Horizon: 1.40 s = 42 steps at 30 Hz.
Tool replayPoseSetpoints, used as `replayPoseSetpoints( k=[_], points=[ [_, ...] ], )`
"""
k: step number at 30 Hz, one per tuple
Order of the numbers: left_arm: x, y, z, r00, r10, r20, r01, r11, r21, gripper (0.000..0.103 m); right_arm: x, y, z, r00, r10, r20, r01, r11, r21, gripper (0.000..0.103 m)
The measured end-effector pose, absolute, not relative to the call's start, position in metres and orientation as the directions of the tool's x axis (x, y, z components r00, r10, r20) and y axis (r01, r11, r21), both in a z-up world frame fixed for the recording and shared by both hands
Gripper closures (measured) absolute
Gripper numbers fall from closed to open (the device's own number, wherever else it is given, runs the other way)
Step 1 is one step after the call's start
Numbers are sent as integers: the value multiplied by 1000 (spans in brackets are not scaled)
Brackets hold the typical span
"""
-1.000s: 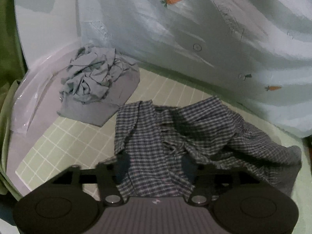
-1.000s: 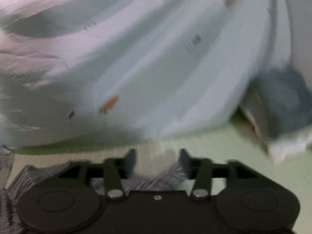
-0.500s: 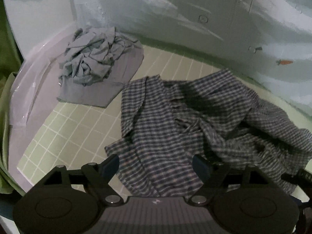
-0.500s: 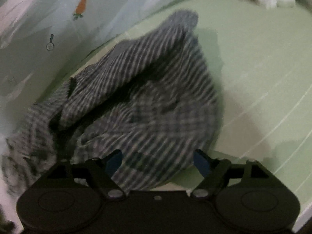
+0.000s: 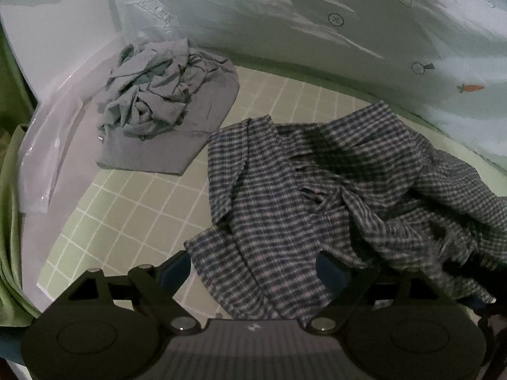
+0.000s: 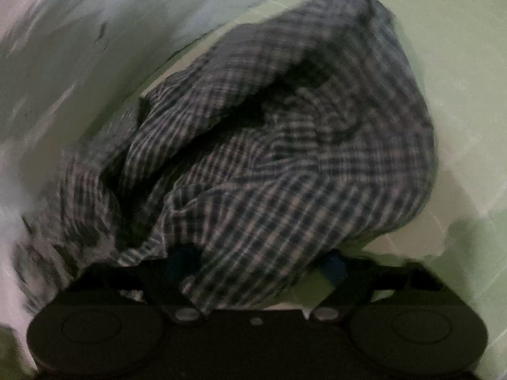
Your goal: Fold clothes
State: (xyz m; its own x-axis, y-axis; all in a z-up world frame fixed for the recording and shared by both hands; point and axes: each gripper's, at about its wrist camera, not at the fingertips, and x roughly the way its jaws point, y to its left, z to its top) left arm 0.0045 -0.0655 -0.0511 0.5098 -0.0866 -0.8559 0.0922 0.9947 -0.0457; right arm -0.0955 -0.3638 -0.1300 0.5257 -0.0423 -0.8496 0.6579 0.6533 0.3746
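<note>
A crumpled blue-and-white checked shirt (image 5: 317, 190) lies on the green grid-patterned sheet (image 5: 126, 209). My left gripper (image 5: 253, 272) is open, its fingers apart over the shirt's near edge, with cloth lying between them. In the right wrist view the same shirt (image 6: 269, 158) fills the frame, blurred. My right gripper (image 6: 256, 266) is open, close over the shirt's near edge, and the cloth drapes over the space between its fingers.
A crumpled grey garment (image 5: 158, 95) sits on a flat grey piece at the far left. A pale curtain with carrot prints (image 5: 317, 15) hangs behind. A clear plastic bag (image 5: 47, 145) lies at the left edge. Green fabric (image 5: 9, 221) hangs off the left side.
Both grippers have opened from a narrower gap. The right gripper swung down from facing the curtain to close over the shirt. The left gripper drew slightly nearer the shirt.
</note>
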Motion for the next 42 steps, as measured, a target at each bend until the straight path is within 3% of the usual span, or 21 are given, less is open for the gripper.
replayPoseSetpoints(
  k=[2, 3, 6, 20, 26, 28, 32, 37, 42],
  points=[
    [8, -69, -50, 511, -90, -855, 92, 994, -50, 16, -93, -366, -129, 530, -39, -847, 629, 687, 363, 74],
    [10, -71, -50, 512, -93, -854, 93, 994, -52, 16, -92, -367, -129, 533, -36, -846, 615, 703, 357, 82],
    [15, -83, -48, 520, -107, -848, 102, 993, -62, 16, -96, -381, -124, 559, -28, -829, 591, 714, 374, 95],
    [78, -190, -57, 529, -218, -820, 260, 962, -87, 16, -86, -462, -88, 608, -240, -757, 570, 795, 206, 98],
    [129, -237, -84, 472, -225, -852, 292, 952, -89, 16, -64, -506, -88, 587, -324, -742, 608, 782, 139, 98],
    [140, -246, -92, 449, -243, -860, 301, 947, -111, 24, -58, -524, -88, 573, -344, -744, 620, 776, 118, 98],
    [153, -259, -106, 385, -272, -882, 329, 933, -144, 100, -47, -551, -87, 562, -365, -742, 618, 781, 85, 98],
    [156, -250, -109, 415, -246, -876, 328, 938, -108, 101, -41, -570, -84, 559, -390, -732, 587, 809, 18, 99],
    [177, -183, -98, 509, -68, -858, 159, 987, 16, 102, -38, -596, -65, 551, -486, -678, 576, 810, -113, 100]
  ],
)
